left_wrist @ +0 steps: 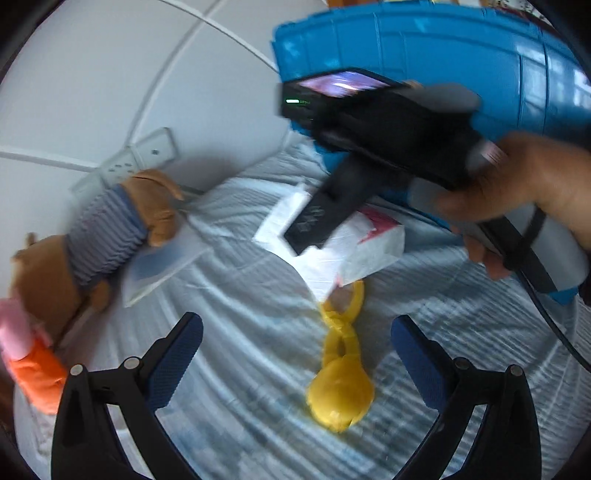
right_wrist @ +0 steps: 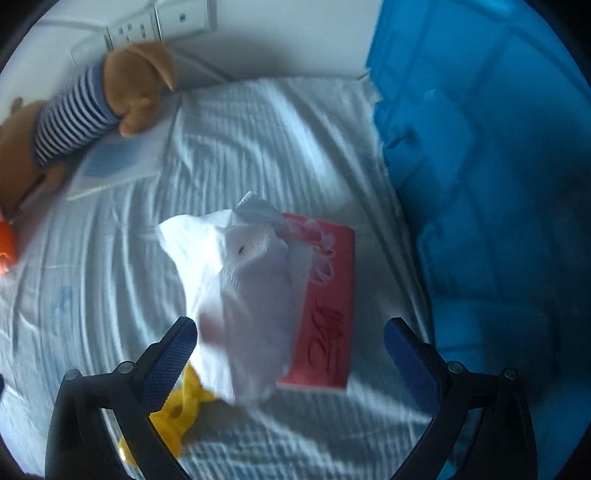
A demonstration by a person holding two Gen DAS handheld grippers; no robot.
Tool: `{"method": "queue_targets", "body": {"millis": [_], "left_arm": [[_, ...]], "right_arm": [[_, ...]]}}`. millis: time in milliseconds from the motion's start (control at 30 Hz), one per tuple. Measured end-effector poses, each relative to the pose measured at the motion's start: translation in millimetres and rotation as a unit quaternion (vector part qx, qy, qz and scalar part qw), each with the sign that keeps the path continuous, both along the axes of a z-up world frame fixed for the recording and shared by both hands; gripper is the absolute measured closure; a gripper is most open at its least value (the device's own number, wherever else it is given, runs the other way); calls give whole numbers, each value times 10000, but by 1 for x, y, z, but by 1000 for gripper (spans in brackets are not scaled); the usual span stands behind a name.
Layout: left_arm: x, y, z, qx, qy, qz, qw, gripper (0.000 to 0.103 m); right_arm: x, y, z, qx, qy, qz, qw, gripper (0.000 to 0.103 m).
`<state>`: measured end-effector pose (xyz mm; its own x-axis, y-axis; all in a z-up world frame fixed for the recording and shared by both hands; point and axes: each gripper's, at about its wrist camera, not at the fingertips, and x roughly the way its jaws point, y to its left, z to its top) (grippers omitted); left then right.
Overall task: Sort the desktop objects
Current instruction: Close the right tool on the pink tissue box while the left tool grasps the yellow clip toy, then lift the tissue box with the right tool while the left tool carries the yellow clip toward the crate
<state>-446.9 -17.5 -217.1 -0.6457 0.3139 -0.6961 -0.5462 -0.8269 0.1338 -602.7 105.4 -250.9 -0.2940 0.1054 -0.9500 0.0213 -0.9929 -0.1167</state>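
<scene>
Both grippers, left [left_wrist: 295, 358] and right [right_wrist: 290, 350], wide open, empty; person's hand [left_wrist: 517, 192] only in left view.

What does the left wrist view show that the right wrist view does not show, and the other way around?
Only the left wrist view shows the person's hand holding the right gripper, which hangs over the tissue pack, and the whole yellow plastic bag lying between the left gripper fingers, both open.

Only the right wrist view shows the red top of the pack with a white tissue pulled out, and the jaws wide open around it.

Both show the stuffed bear, the wall socket, the blue tub and the white cloth.
</scene>
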Motion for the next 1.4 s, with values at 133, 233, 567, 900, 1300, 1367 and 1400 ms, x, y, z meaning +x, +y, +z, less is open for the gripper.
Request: {"method": "queue_targets", "body": {"millis": [133,233,567,900,1300,1367,1400], "left_arm": [[-14,18,-24,-144,-198,-233,9994,0],[-21,24,-42,-311,-328,-333,9984,0],[-48,9,-73,10,-1129,-180,9934,53],[-46,-9,-68,16,-1019,75,9948,72],[-30,-25,-56,-22,-823,175,9964,72],[-29,-27,-52,-32,-735,188,9971,72],[-27,-30,-46,-49,-671,207,9975,72]], "right_arm": [[-15,-5,-20,121,-366,122,9992,1],[-21,-7,-34,155,-586,171,9980,1],[-22,3,-53,-310,-821,119,9961,6],[13,-25,18,-279,383,702,9964,19],[52,-17,79,-599,967,538,9920,18],[60,-11,83,-595,1012,469,9920,18],[62,-7,87,-604,1032,441,9918,18]]}}
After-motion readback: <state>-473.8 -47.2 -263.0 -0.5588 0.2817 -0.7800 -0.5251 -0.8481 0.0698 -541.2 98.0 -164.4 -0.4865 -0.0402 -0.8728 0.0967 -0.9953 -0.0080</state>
